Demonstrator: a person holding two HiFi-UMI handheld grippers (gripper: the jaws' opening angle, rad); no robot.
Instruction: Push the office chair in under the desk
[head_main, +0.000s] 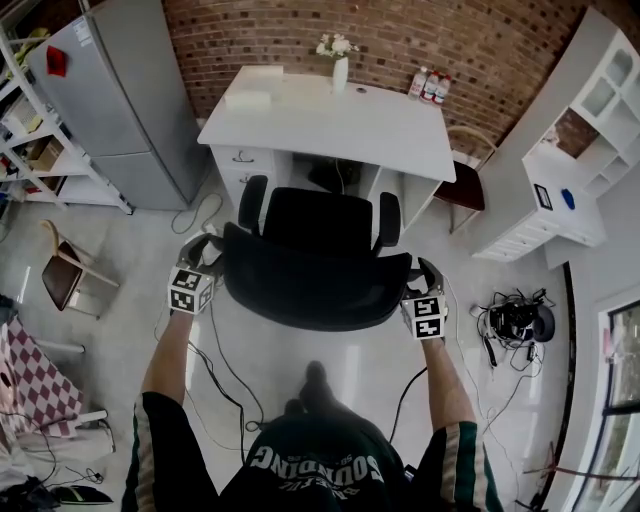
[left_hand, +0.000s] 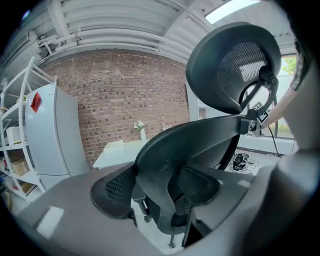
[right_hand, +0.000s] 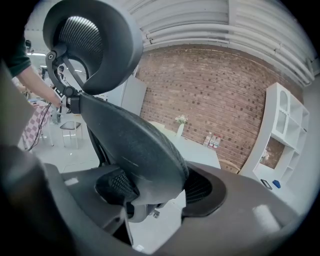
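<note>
A black office chair (head_main: 318, 222) stands in front of the white desk (head_main: 330, 125), its seat facing the desk's knee gap. My left gripper (head_main: 203, 264) is shut on the left edge of the chair's curved backrest (head_main: 315, 285). My right gripper (head_main: 422, 290) is shut on the right edge. In the left gripper view the backrest (left_hand: 165, 150) sits between the mesh pads (left_hand: 112, 192) of the left gripper (left_hand: 157, 190), with the headrest (left_hand: 235, 65) above. In the right gripper view the backrest (right_hand: 135, 145) fills the gap of the right gripper (right_hand: 155, 192) between its pads (right_hand: 200, 187).
A grey fridge (head_main: 120, 90) stands left of the desk and a white shelf unit (head_main: 570, 170) to the right. A wooden chair (head_main: 465, 185) sits by the desk's right end. A folding chair (head_main: 65, 270) is at left. Cables and gear (head_main: 515, 320) lie on the floor at right.
</note>
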